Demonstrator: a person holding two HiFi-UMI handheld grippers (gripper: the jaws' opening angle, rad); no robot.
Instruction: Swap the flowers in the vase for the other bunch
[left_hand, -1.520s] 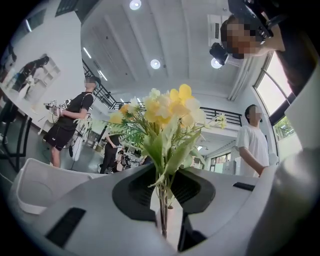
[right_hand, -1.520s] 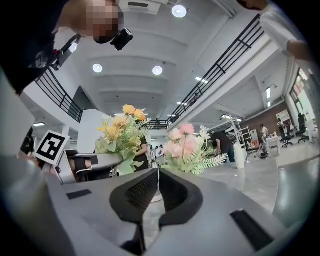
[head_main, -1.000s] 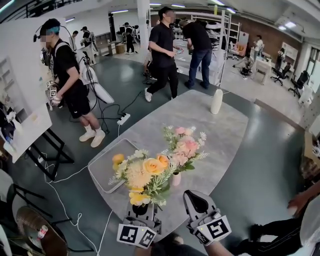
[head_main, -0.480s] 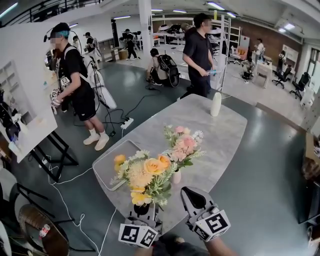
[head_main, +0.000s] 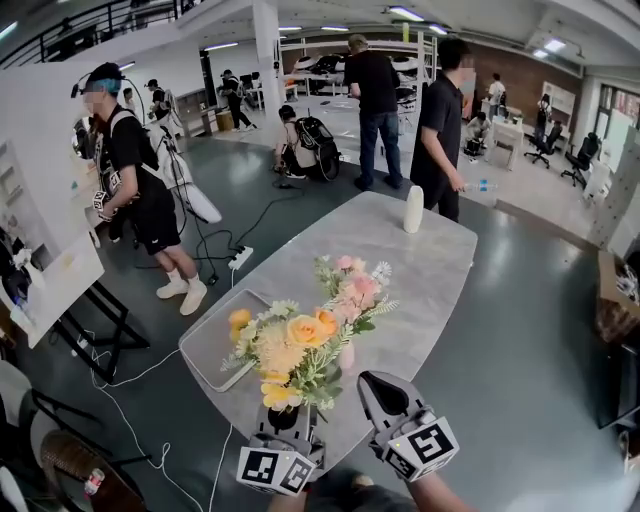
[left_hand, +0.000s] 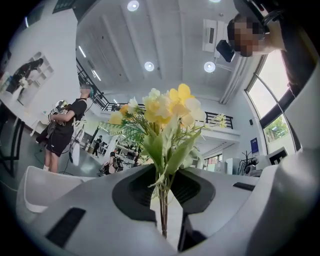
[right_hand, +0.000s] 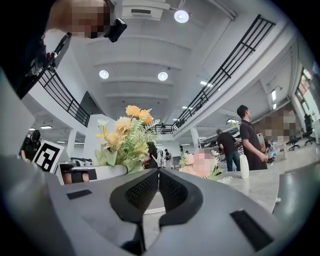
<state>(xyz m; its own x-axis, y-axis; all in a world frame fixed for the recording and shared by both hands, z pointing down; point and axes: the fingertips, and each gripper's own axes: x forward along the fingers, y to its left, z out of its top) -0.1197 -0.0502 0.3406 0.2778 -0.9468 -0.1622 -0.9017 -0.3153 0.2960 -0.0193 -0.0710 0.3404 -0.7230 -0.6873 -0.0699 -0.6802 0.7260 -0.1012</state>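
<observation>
The vase (head_main: 349, 357) stands near the close edge of the tabletop (head_main: 430, 290) with the pink bunch (head_main: 355, 292) upright in it. The yellow bunch (head_main: 292, 345) is just left of the vase, up off the tabletop. The left tool (head_main: 283, 425) has it by the stems, jaws narrow and pinched on them, blooms pointing up. The right tool (head_main: 385, 390) hangs just right of the vase, jaws fully together with nothing in them.

Left of the vase there's a bare tray (head_main: 215, 335), and way past it at the far end sits a white bottle (head_main: 413, 209).

Progress-wise, honestly it reads two ways. If pink is the old bunch, it's about halfway: pink has to come out and yellow go in. If pink is the new one, the swap's basically done and yellow just needs parking, probably on the tray.
</observation>
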